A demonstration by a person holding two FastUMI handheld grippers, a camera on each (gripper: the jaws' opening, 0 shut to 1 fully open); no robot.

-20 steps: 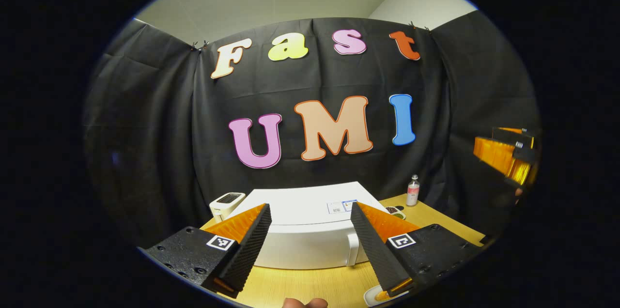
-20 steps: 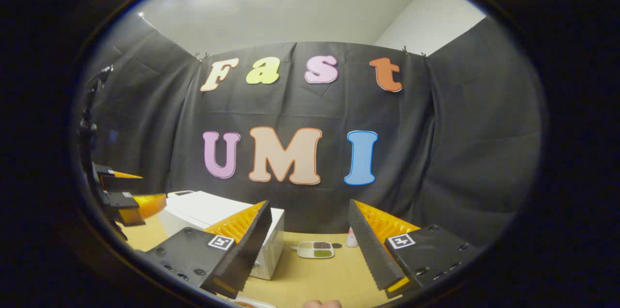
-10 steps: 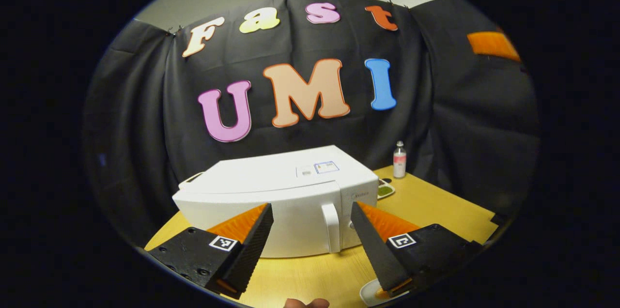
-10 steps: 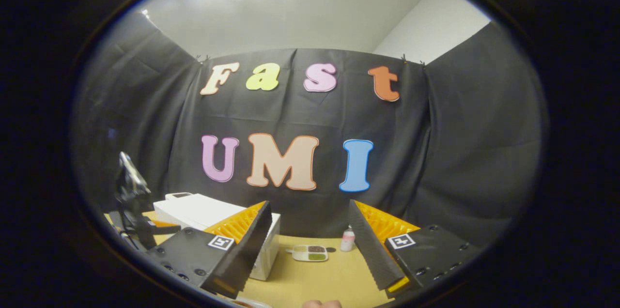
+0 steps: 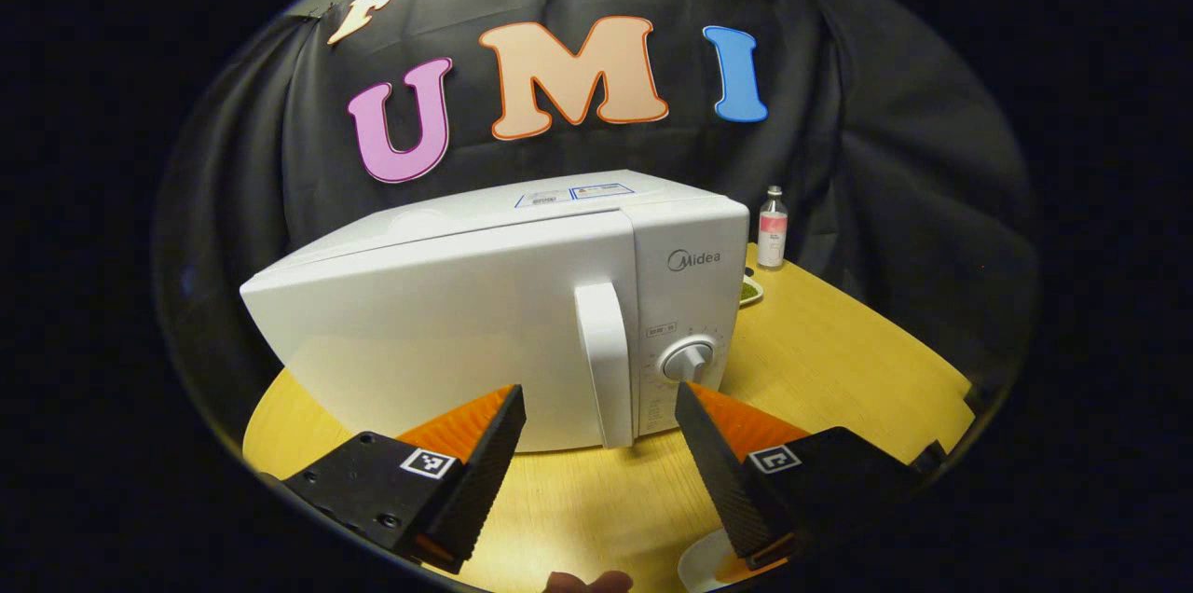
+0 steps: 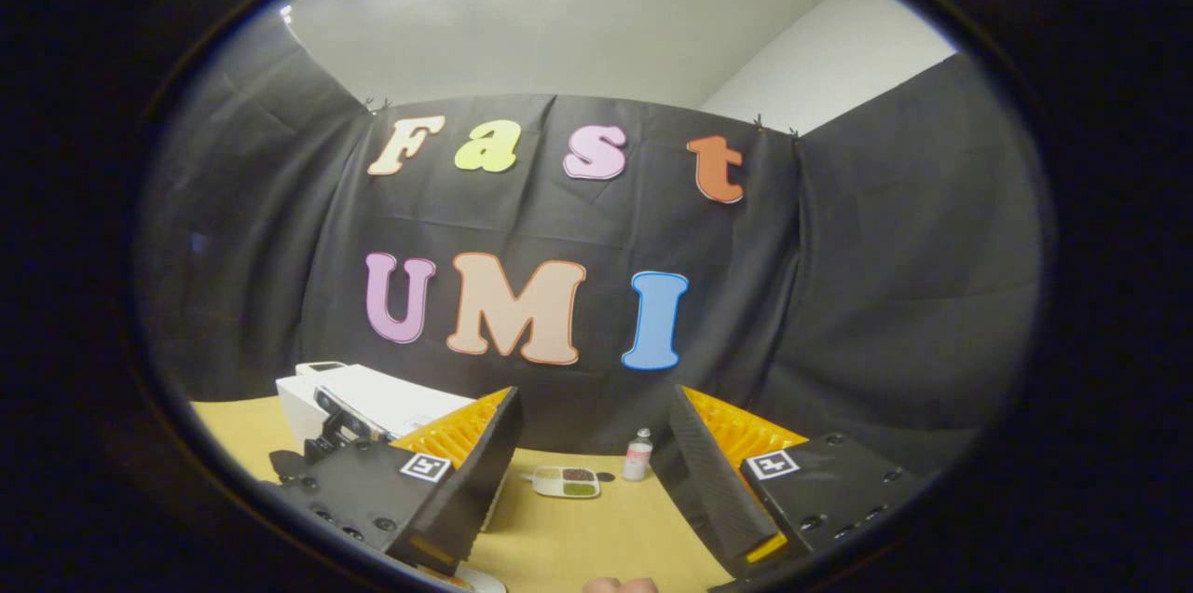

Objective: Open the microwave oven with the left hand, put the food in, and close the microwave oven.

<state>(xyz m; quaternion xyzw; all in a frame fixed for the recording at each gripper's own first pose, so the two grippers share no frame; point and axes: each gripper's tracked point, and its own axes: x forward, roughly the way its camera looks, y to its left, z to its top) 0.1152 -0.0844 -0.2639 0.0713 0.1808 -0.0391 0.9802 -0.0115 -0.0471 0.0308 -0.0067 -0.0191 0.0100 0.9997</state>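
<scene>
The white microwave (image 5: 447,313) stands on the wooden table (image 5: 839,369) with its door shut. Its vertical handle (image 5: 604,360) and a round dial (image 5: 688,360) face my left gripper (image 5: 598,406), which is open and sits just in front of the handle, a little below it, not touching. A white plate (image 5: 701,563) lies at the bottom edge under the right finger; what is on it is hidden. My right gripper (image 6: 596,416) is open and empty, held higher and farther back. The microwave (image 6: 373,397) shows partly behind its left finger, with a plate edge (image 6: 480,582) below.
A small bottle (image 5: 772,239) and a sectioned dish (image 5: 748,292) stand right of the microwave at the back of the table. The right gripper view shows the same dish (image 6: 564,479) and bottle (image 6: 638,455) ahead, and a dark part of the other gripper (image 6: 326,430) by the microwave.
My left gripper has dropped from above the microwave's top to the level of its door and handle, and come closer. The right gripper has drifted slightly and stays open.
</scene>
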